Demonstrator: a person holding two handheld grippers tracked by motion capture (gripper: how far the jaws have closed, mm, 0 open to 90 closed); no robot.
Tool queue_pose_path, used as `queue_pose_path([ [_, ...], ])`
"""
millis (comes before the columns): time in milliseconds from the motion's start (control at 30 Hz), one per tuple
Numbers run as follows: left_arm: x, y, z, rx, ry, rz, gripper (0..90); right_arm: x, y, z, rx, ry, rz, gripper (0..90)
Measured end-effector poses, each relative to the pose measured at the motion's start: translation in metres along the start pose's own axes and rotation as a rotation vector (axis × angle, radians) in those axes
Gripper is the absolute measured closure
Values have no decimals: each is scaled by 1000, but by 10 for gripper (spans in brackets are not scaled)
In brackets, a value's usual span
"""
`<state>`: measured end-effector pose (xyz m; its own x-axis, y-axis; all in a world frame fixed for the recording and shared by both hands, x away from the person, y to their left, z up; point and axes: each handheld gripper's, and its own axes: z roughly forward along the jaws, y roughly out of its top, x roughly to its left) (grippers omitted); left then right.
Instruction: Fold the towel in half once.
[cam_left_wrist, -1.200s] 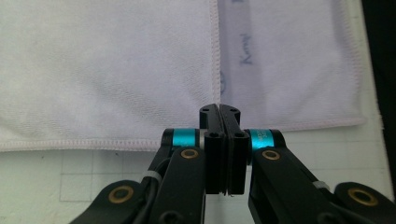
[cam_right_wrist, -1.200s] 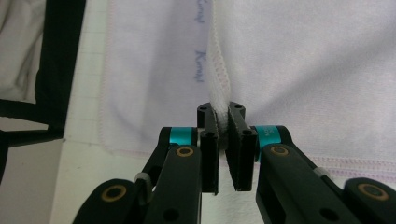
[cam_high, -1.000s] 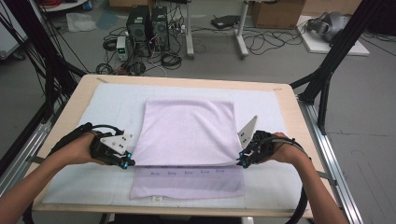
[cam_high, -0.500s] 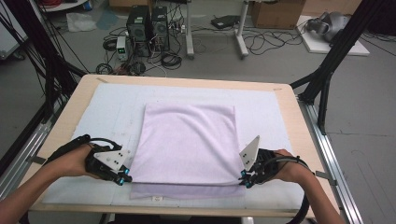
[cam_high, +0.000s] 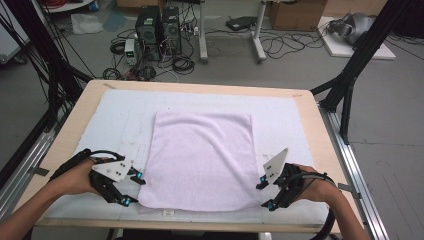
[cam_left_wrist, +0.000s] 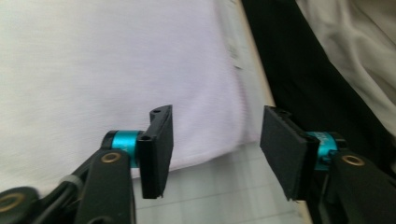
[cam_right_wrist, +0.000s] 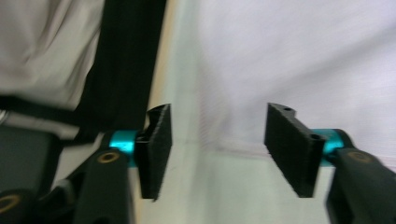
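Lay folded on the mat: a pale lilac towel (cam_high: 200, 160), soft and finely napped, rectangular with a slightly wavy near hem. Reached just ahead of and between both pairs of jaws, near corners at the jaw tips, untouched.

Stood apart, having just been opening, with nothing clamped: the left gripper (cam_high: 132, 187), jaws flat black slabs on turquoise collars, matte and blocky. Seen in the left gripper view (cam_left_wrist: 215, 149) with the towel's corner beyond the gap and bare mat beneath it. Likewise parted, freshly widened, empty: the right gripper (cam_high: 265, 195), topped by a grey three-cornered plate. Seen in the right gripper view (cam_right_wrist: 217, 149) with the towel's stitched hem just past the jaw tips.

Spread beneath the jaws: a white gridded mat (cam_high: 115, 120), smooth, on a light wooden table (cam_high: 310, 125) with rounded corners. Beyond the far edge: grey floor, tangled black cables (cam_high: 290, 45), a dark computer tower (cam_high: 150, 27), black frame struts (cam_high: 350, 75).
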<state>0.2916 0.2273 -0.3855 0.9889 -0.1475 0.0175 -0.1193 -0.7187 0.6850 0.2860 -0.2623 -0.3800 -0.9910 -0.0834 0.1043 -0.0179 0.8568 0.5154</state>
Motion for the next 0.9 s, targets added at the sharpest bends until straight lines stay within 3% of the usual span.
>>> queue_pose_path([
  [133, 5, -8, -14, -86, 117, -64, 381, -1, -2, -12, -133, -78, 29, 280],
  [233, 7, -15, -27, -174, 218, -115, 336, -2, -5, -18, -227, -153, 85, 202],
  [267, 7, -17, -31, -208, 252, -136, 314, -2, -8, -21, -285, -183, 114, 175],
  [333, 8, -22, -37, -254, 307, -166, 249, -4, -13, -25, -383, -257, 170, 113],
  [367, 9, -26, -41, -292, 341, -207, 205, -4, -15, -27, -417, -281, 200, 113],
  [400, 9, -28, -44, -301, 361, -222, 165, -5, -19, -29, -475, -329, 225, 112],
  [467, 10, -35, -50, -345, 405, -277, 102, -4, -24, -32, -522, -425, 254, 98],
  [500, 9, -38, -53, -365, 431, -297, 88, -4, -25, -32, -539, -451, 263, 96],
  [567, 6, -46, -56, -418, 513, -328, 17, -3, -30, -33, -609, -516, 301, 54],
  [667, 2, -57, -61, -486, 563, -349, 17, 0, -36, -32, -660, -612, 320, 22],
  [733, -1, -63, -63, -523, 596, -352, 17, 2, -40, -30, -698, -645, 328, 21],
  [900, -9, -71, -65, -560, 652, -352, 17, 5, -49, -28, -746, -741, 364, 5],
])
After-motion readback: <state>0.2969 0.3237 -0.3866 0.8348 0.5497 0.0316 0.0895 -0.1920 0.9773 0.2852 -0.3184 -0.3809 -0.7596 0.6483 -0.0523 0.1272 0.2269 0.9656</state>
